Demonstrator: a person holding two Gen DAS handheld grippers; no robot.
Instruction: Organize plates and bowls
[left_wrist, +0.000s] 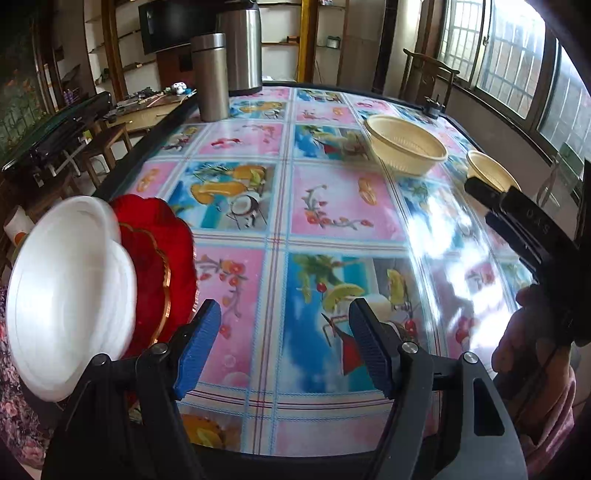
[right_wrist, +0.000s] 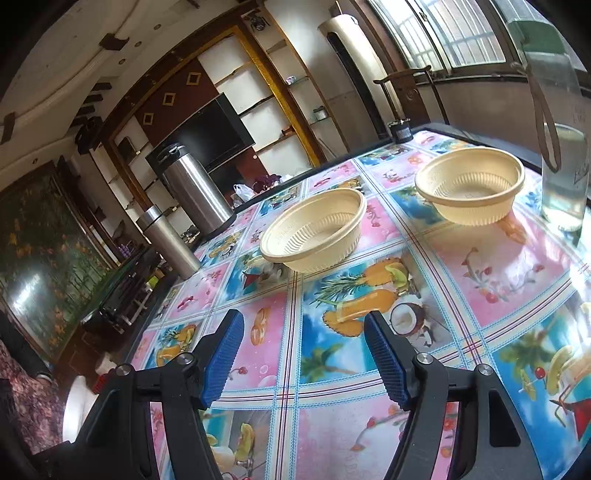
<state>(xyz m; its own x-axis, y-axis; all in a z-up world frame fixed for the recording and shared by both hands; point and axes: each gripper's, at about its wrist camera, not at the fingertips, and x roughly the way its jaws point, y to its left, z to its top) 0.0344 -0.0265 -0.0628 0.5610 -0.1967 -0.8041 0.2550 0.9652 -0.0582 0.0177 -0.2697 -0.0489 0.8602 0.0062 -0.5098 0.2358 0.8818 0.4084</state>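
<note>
Nearest, left gripper (left_wrist: 284, 339) hangs over the front edge of the table (left_wrist: 343, 206), blue pads spread wide, nothing between them. Just left of its left finger: white plate (left_wrist: 70, 299) with red scalloped plate (left_wrist: 159, 266) behind it, both blurred and seen nearly edge-on at the table's near left edge; what supports them cannot be told. Right gripper (right_wrist: 304, 354) also released, jaws apart and empty, hovering above the fruit-print tablecloth (right_wrist: 332, 295). In the left wrist view the right gripper's black body sits at the right edge, with a hand (left_wrist: 524, 332) on its handle.

Mid-table: two cream ribbed plastic bowls, upright, apart from each other. Nearer bowl (right_wrist: 314, 230) ahead of the right gripper, well clear of the fingers; farther bowl (right_wrist: 469, 186) to its right, just beside a clear water bottle (right_wrist: 561, 155) at the right edge.

Far left side of the table: small steel flask (right_wrist: 168, 240), then a bigger steel thermos (right_wrist: 195, 188) behind it. Beyond: wooden chair (right_wrist: 410, 96), black TV (right_wrist: 214, 136) on the shelving wall.
</note>
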